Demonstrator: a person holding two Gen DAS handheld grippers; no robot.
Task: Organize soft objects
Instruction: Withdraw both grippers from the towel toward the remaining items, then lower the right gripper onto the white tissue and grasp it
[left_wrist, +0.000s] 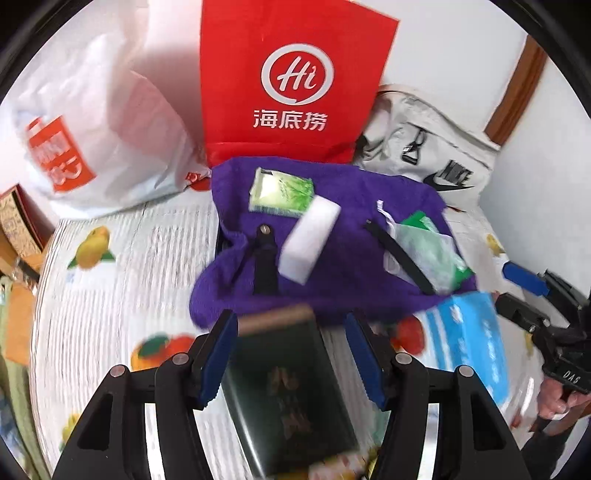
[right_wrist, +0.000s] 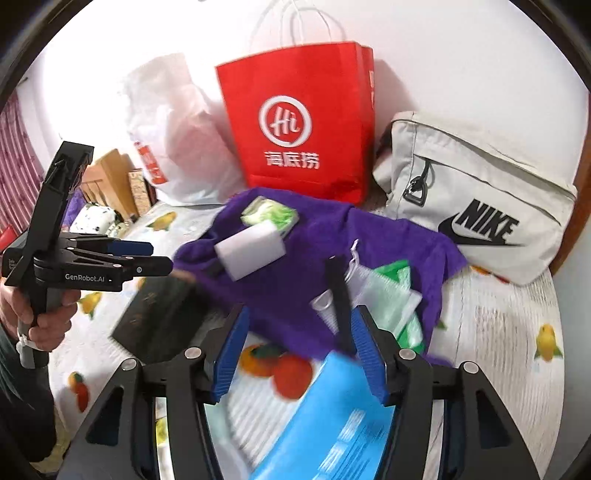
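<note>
A purple towel (left_wrist: 332, 258) (right_wrist: 295, 273) lies crumpled on the fruit-print table. On it sit a white sponge block (left_wrist: 308, 240) (right_wrist: 251, 249), a green tissue pack (left_wrist: 280, 190) (right_wrist: 269, 214) and a clear mesh pouch with green contents (left_wrist: 424, 251) (right_wrist: 391, 299). My left gripper (left_wrist: 291, 354) is open above a dark green box (left_wrist: 288, 391) (right_wrist: 159, 314). My right gripper (right_wrist: 299, 350) is open above a blue tissue pack (right_wrist: 332, 417) (left_wrist: 469, 343) at the towel's near edge.
A red paper bag (left_wrist: 295, 81) (right_wrist: 299, 122), a white plastic bag (left_wrist: 96, 133) (right_wrist: 173, 136) and a beige Nike bag (left_wrist: 436, 155) (right_wrist: 476, 199) stand at the back against the wall. Boxes (left_wrist: 14, 225) sit at the far left.
</note>
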